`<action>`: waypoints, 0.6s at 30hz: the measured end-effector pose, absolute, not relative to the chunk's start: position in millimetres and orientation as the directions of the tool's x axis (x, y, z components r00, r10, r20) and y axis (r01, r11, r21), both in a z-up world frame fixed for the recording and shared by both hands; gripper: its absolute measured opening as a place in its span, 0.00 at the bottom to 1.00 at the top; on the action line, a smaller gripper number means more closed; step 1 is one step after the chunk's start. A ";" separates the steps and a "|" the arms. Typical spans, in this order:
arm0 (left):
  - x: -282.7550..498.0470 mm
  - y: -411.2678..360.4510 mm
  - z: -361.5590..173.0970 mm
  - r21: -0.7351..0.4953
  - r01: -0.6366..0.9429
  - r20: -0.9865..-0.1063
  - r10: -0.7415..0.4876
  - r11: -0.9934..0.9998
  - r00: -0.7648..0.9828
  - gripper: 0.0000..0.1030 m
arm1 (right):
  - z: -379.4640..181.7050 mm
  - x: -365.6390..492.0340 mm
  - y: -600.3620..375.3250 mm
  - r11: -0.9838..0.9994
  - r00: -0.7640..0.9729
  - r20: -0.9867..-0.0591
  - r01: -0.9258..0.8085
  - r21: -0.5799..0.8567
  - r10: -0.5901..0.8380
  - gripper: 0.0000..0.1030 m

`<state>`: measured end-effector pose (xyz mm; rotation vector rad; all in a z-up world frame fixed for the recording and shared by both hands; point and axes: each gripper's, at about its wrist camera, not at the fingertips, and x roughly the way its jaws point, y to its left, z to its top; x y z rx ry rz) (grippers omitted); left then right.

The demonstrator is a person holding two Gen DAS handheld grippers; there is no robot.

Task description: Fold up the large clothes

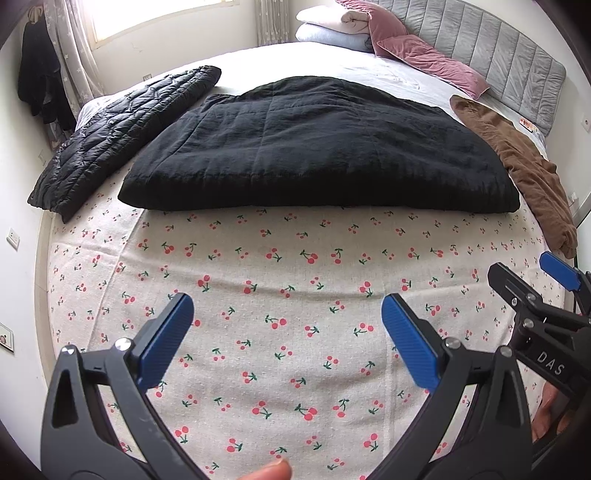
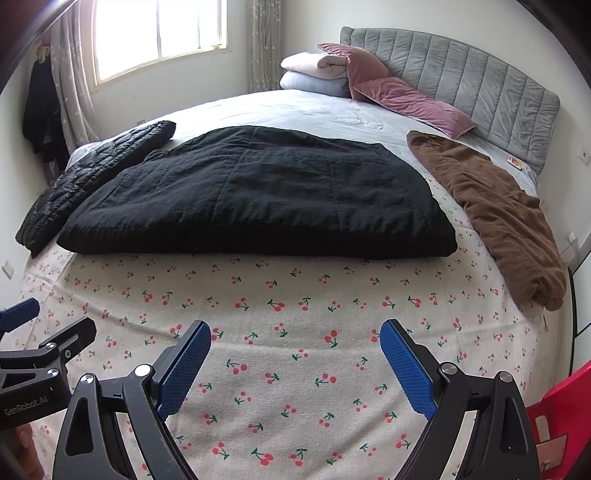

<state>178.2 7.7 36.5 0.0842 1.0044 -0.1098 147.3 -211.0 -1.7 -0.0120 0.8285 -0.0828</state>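
A large black quilted garment (image 1: 317, 147) lies folded flat in the middle of the bed; it also shows in the right wrist view (image 2: 266, 199). My left gripper (image 1: 288, 306) is open and empty, above the cherry-print cloth (image 1: 280, 295) in front of the garment. My right gripper (image 2: 295, 332) is open and empty over the same cloth (image 2: 295, 314), short of the garment's near edge. The right gripper shows at the right edge of the left wrist view (image 1: 524, 273). The left gripper shows at the left edge of the right wrist view (image 2: 48, 321).
A black puffer jacket (image 1: 122, 125) lies at the bed's left side. A brown garment (image 1: 524, 162) lies along the right side. Pink pillows (image 1: 424, 51) and folded bedding (image 1: 332, 26) sit by the grey headboard (image 1: 498, 48). A red object (image 2: 565, 402) stands at the right.
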 end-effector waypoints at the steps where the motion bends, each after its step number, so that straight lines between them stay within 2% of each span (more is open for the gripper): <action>1: 178.0 7.5 36.3 0.018 0.132 -0.846 -0.055 0.991 0.530 0.99 | -1.8 147.4 -211.0 0.997 0.672 -0.736 0.070 -0.044 -0.079 0.91; 18: 176.9 4.3 34.6 0.014 0.142 -0.851 -0.062 0.990 0.521 0.99 | 4.2 143.6 -208.7 0.997 0.682 -0.728 0.066 -0.035 -0.070 0.91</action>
